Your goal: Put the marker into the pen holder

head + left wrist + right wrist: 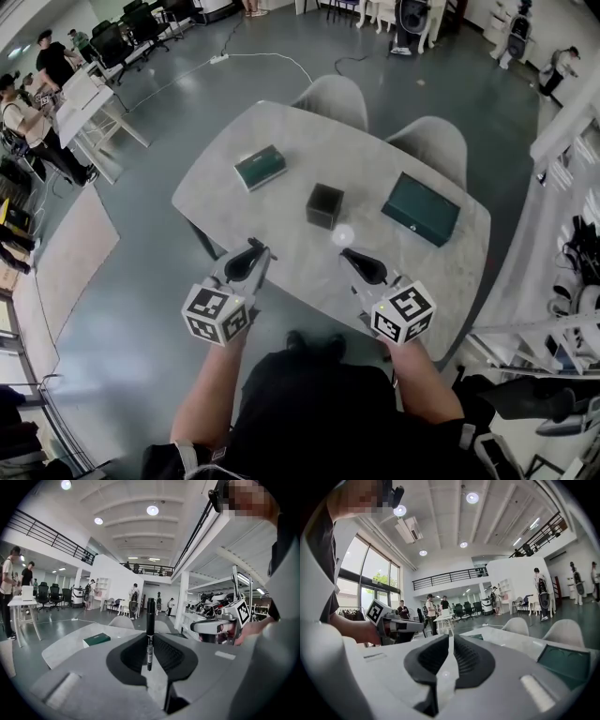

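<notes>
Left gripper (257, 251) fingers (129, 656) pinch the marker (150, 620) upright, ready for the pen holder (324, 205); right gripper (349, 255) fingers meet, empty.

One table (281, 220). Two hand-held grippers: left hand-held gripper (259, 250), right hand-held gripper (349, 254). One black marker (150, 625). One black square pen holder (324, 205). Two dark green boxes: small green box (260, 167), large green box (421, 208). Two pale chairs: left chair (333, 98), right chair (433, 141).
</notes>
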`<action>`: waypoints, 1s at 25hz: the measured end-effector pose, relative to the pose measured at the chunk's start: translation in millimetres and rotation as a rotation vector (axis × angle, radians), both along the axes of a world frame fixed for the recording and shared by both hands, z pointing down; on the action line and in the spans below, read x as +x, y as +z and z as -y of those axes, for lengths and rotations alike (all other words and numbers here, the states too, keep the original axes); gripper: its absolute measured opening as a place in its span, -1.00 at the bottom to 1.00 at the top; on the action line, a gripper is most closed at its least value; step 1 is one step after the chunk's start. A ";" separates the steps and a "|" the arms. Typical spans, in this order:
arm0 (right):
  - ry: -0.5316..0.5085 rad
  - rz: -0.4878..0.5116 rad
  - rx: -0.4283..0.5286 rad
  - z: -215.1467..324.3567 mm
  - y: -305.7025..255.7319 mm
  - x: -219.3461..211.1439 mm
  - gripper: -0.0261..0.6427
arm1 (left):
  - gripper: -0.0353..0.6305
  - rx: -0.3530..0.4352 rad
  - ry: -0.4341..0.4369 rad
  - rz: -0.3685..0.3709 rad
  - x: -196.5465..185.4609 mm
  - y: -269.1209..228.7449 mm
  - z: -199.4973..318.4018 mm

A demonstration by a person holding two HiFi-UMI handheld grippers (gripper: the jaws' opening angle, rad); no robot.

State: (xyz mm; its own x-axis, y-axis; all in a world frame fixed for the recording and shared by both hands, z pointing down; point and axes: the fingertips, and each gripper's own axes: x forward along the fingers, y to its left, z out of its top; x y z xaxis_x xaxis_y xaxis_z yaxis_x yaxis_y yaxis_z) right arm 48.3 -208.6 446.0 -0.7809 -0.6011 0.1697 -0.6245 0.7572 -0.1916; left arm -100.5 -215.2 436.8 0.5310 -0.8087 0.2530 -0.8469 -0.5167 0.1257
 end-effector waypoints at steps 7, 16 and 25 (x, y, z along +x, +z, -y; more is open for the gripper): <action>0.045 -0.066 0.033 28.4 -12.8 -30.6 -0.85 | -0.74 0.044 0.069 -0.022 -32.2 -13.1 41.6; 0.121 -0.101 -0.010 51.2 -8.5 -46.4 -0.85 | -0.74 0.043 0.147 -0.047 -46.5 -0.8 67.4; 0.121 -0.055 -0.018 100.7 -9.5 -38.4 -0.85 | -0.74 0.047 0.161 -0.029 -25.1 -0.5 116.9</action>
State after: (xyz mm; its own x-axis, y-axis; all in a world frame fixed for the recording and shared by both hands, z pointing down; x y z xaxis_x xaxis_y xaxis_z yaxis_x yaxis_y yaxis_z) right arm 9.9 -309.3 436.5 -0.6921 -0.6869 0.2219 -0.7210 0.6726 -0.1668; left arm -125.6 -332.1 436.3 0.6611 -0.7232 0.1998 -0.7491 -0.6513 0.1211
